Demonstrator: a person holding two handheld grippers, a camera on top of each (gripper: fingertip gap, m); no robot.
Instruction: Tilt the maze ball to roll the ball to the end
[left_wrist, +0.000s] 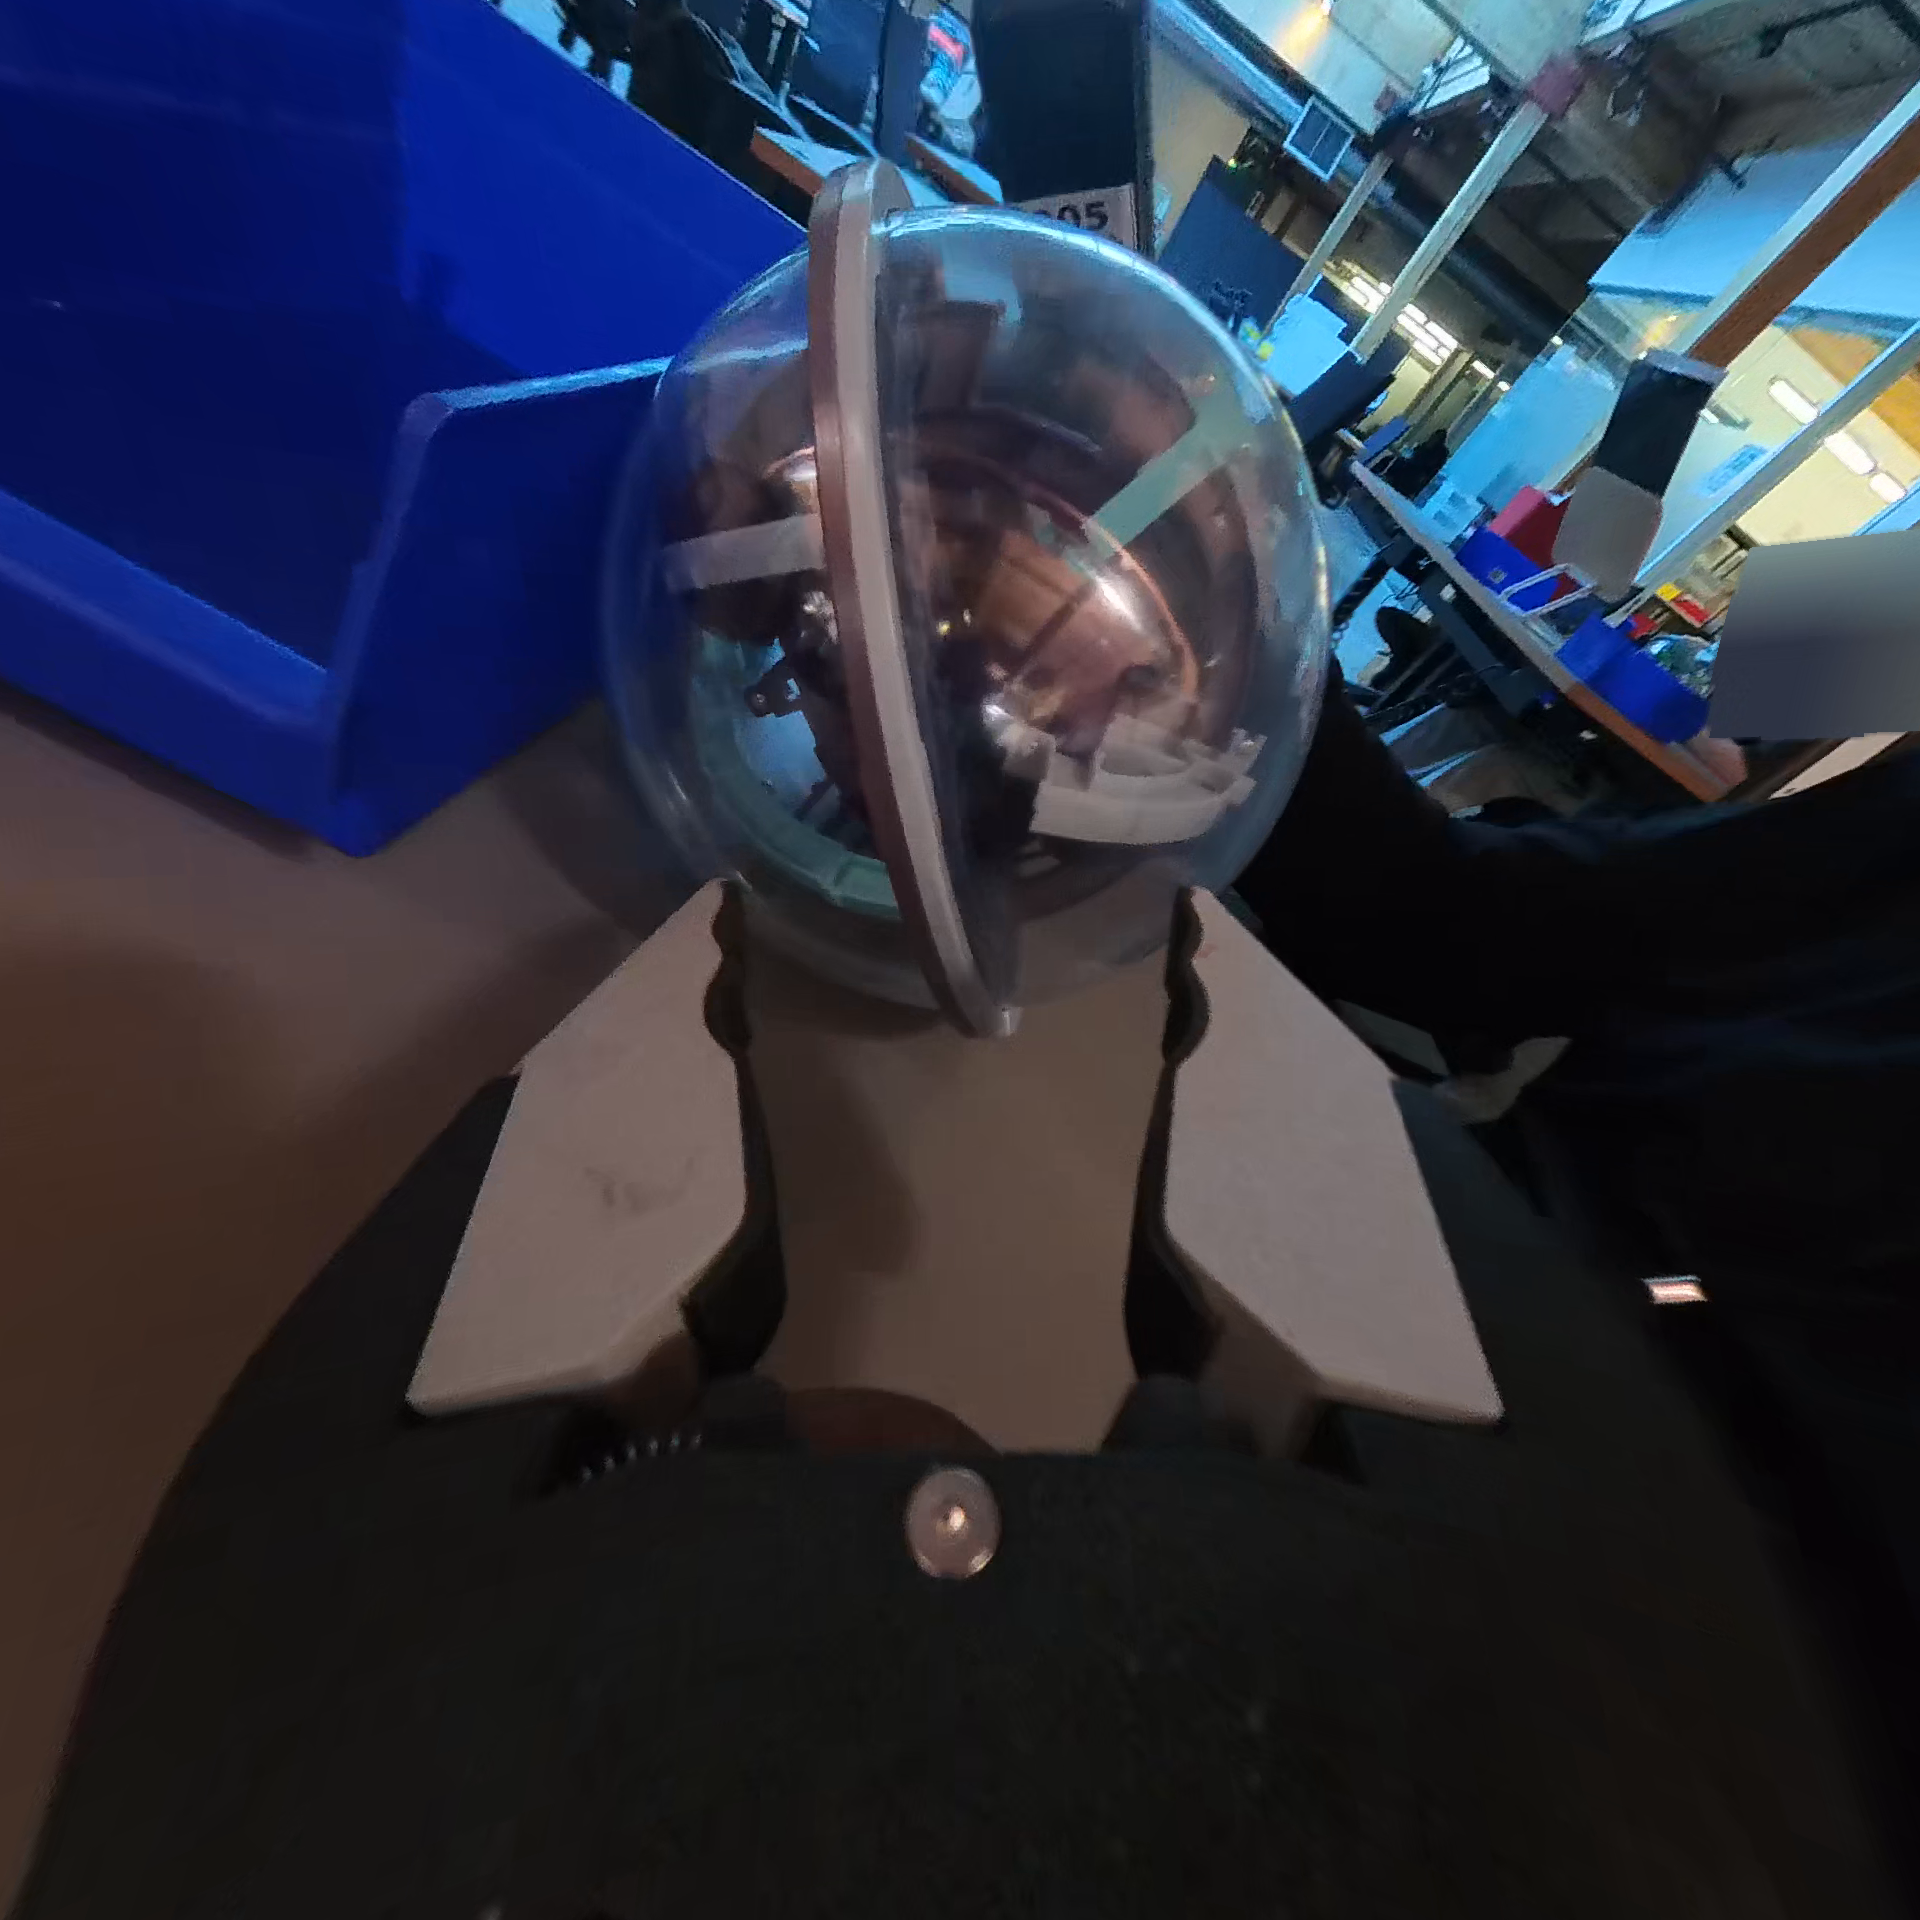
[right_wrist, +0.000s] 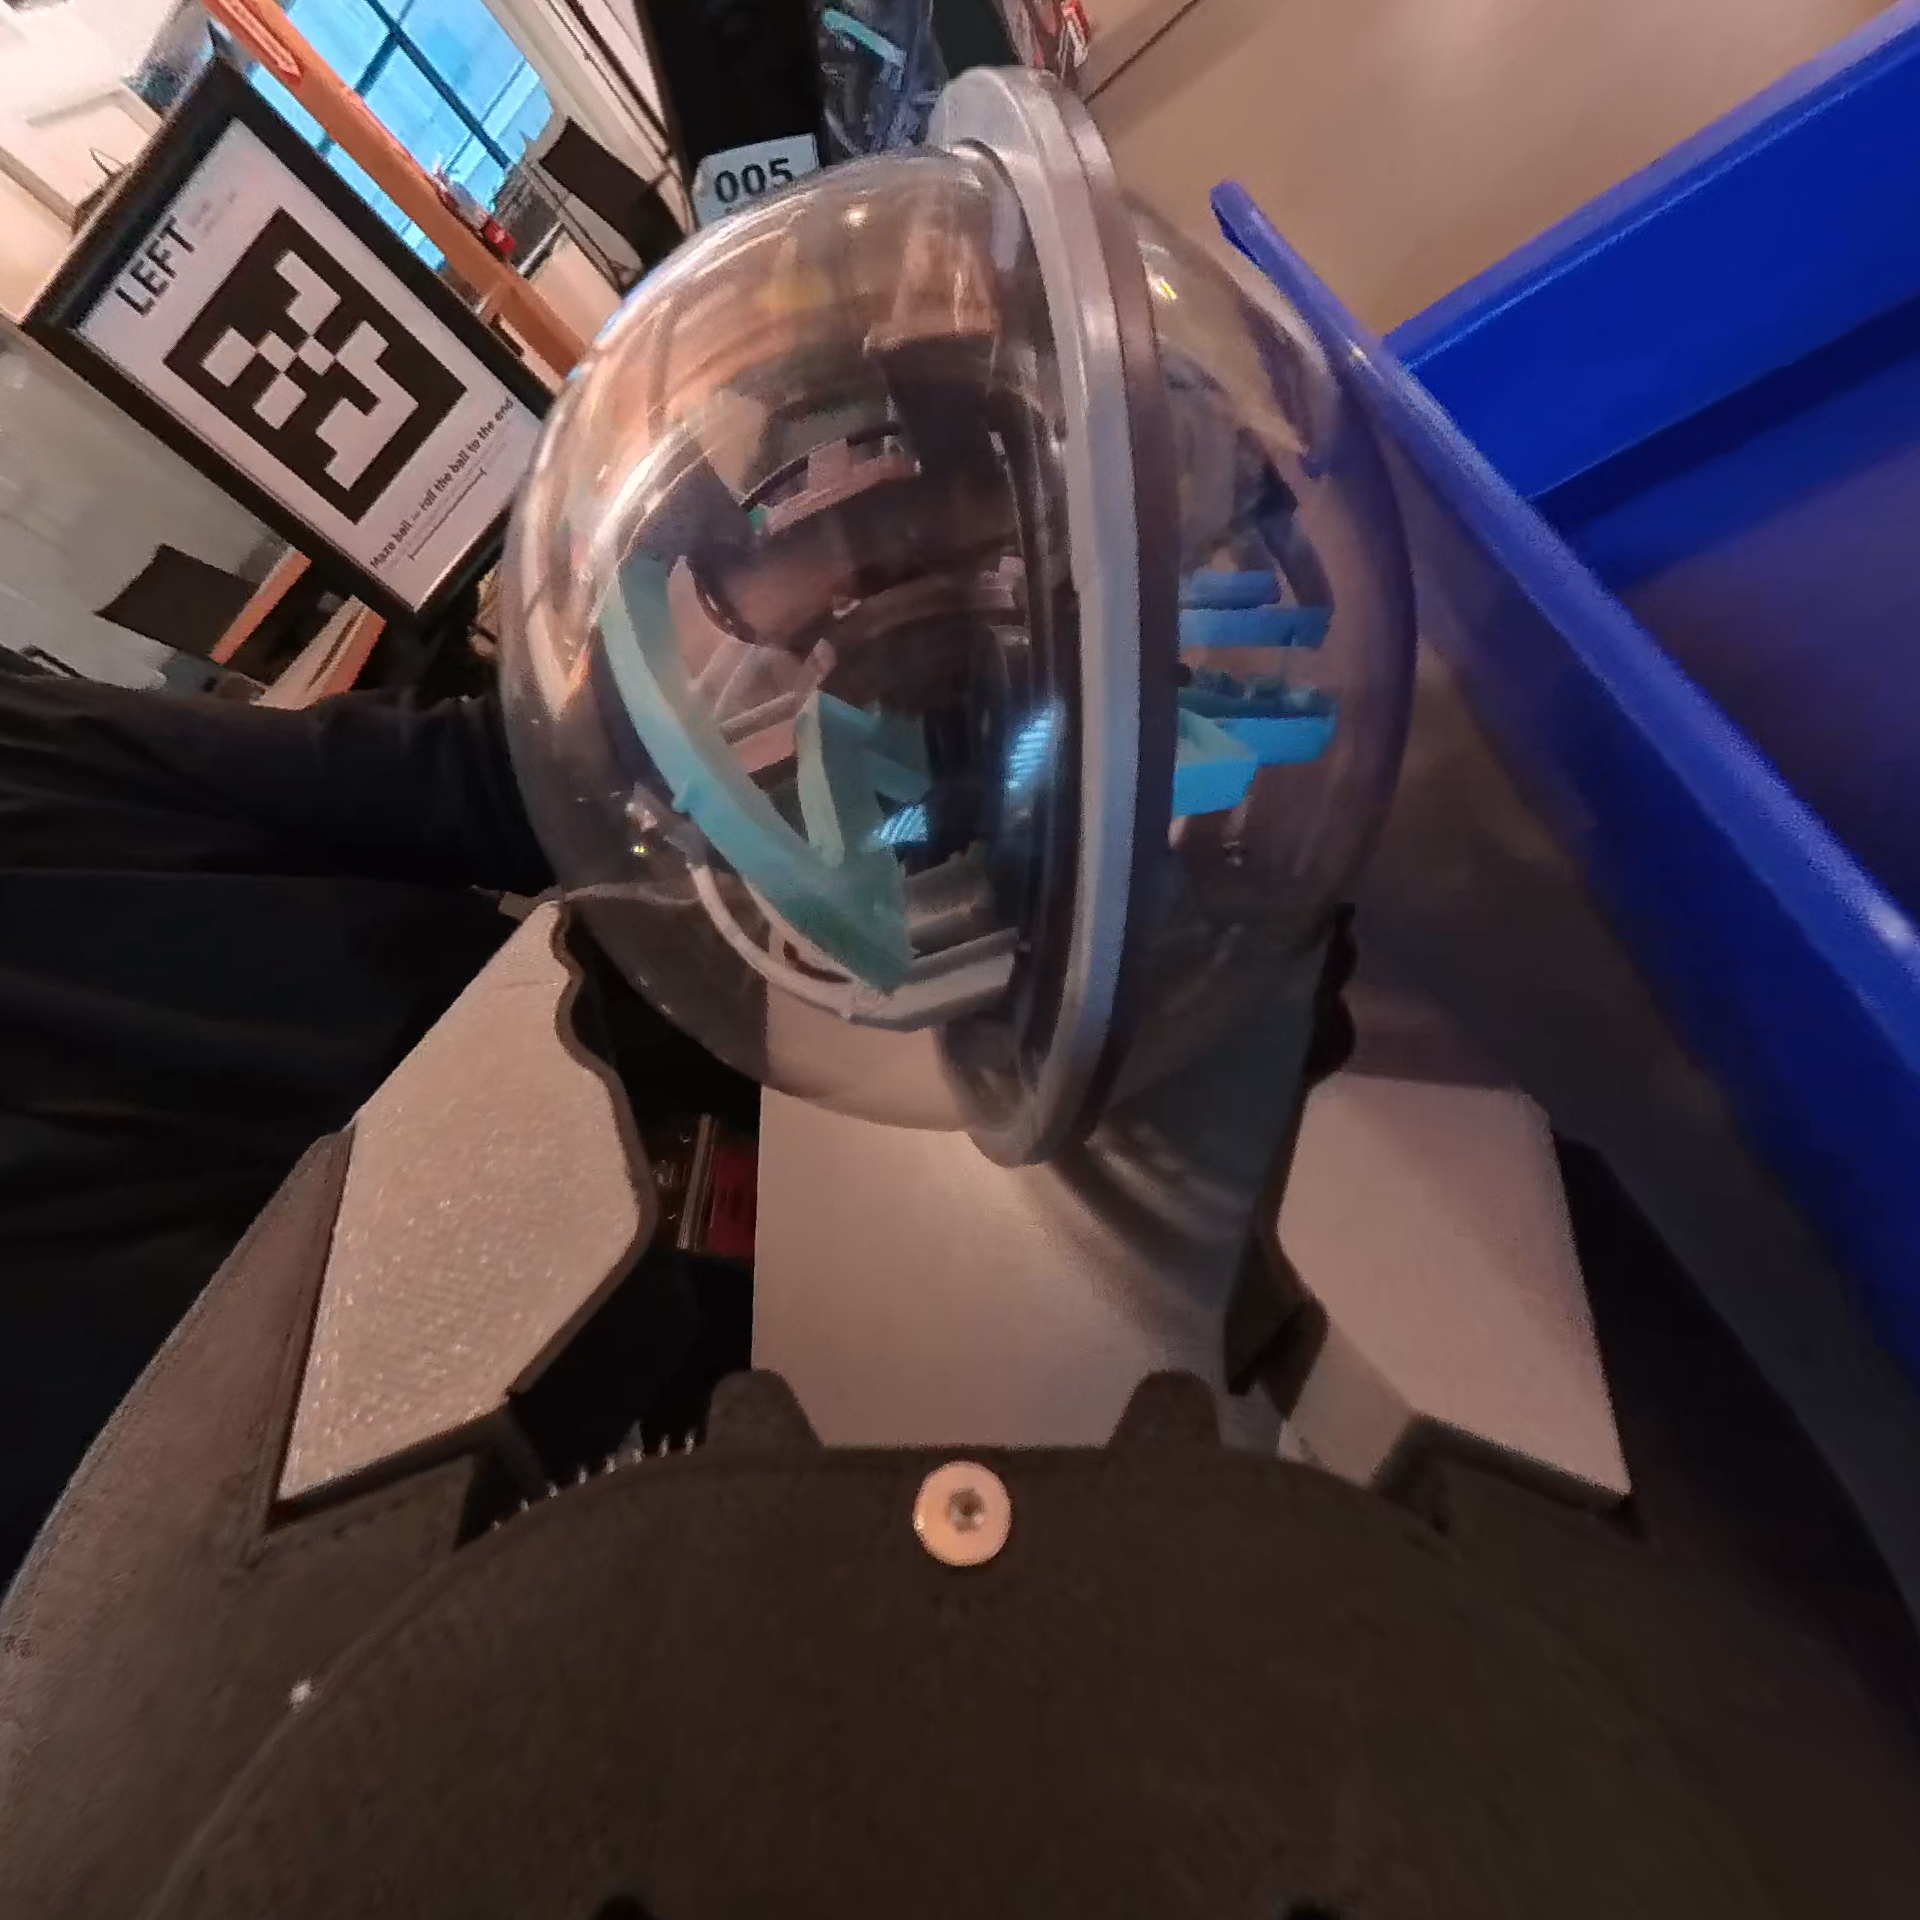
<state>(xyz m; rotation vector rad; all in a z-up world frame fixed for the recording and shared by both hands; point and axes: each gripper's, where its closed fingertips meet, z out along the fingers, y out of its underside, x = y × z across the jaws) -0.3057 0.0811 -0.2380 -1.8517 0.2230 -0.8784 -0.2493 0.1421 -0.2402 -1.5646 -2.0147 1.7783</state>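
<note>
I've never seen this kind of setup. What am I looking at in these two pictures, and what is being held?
There is no robot here. A person carries a pair of hand-held tongs in each hand, and each pair has a wide-angle camera looking forward along its two fingers. One picture comes from the left tongs, the other from the right tongs.

Both show the same thing up close: a clear plastic maze ball with a grey rim around its middle and teal and white tracks inside. In the right view it sits between the spread fingers, which seem to clamp it. In the left view it sits at the fingertips, but I cannot tell whether they grip it.

Behind it are a tan table and a large blue plastic bin. A dark sleeve reaches in.
</note>
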